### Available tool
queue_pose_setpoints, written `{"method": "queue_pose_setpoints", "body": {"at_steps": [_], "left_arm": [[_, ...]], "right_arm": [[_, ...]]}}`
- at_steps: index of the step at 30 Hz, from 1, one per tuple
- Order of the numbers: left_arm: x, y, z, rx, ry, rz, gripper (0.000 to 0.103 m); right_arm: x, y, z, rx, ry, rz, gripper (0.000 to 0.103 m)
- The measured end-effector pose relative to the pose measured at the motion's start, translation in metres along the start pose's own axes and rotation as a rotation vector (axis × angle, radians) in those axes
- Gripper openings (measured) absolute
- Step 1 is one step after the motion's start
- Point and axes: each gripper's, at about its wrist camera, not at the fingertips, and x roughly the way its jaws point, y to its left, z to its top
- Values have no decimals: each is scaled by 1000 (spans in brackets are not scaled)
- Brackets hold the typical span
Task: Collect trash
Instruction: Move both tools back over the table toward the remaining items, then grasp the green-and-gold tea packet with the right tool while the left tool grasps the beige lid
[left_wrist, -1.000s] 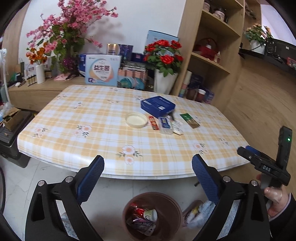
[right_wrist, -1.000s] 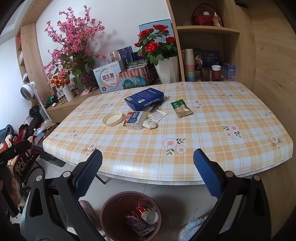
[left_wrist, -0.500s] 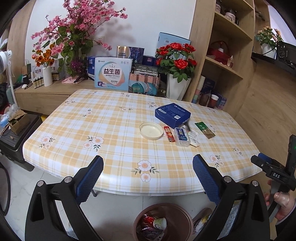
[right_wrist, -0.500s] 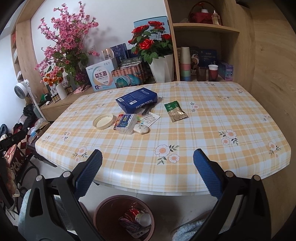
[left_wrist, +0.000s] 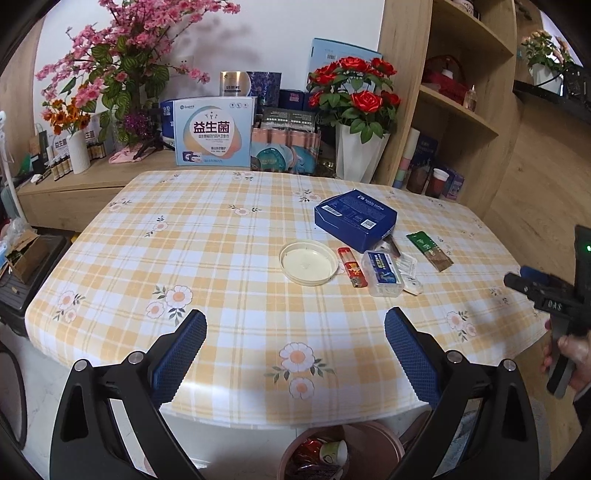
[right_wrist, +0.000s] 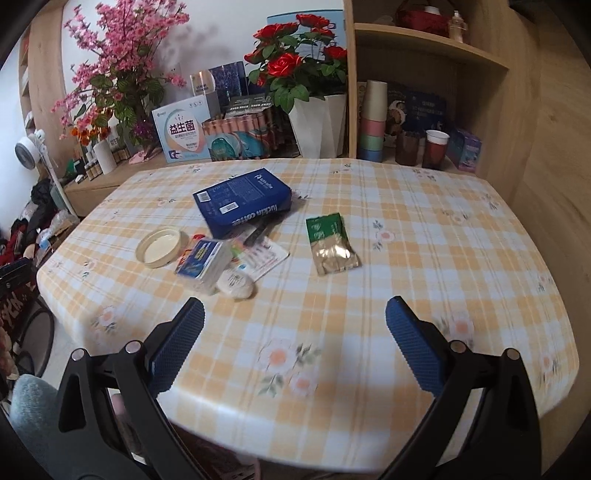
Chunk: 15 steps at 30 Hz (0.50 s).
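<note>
Both claws, left claw and right claw, wide, holding nothing. Moved up from bin to over worktop edge. Trash near blue box waiting; likely next grab.

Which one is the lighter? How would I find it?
Find the checked table and its blue box. Just in front lies the lighter, between the round cream lid and a clear plastic case. It's the only red, stick-shaped thing.

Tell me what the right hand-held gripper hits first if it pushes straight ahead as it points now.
Probably nothing soon: the right hand-held gripper, open, faces bare tablecloth. The green sachet lies nearest that line, though depth is unclear.
</note>
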Motion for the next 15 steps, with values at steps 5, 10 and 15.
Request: {"method": "queue_pose_setpoints", "body": {"at_steps": [5,10,15], "left_arm": [[38,2,14,13,18,4,95],[75,3,25,32,44,-2,95],[109,2,32,35,81,-27,95]], "right_arm": [[72,-13,37,-82,70,-26,96],[138,-26,57,-105,162,-37,90],[187,-34,60,-108,255,-38,85]]}}
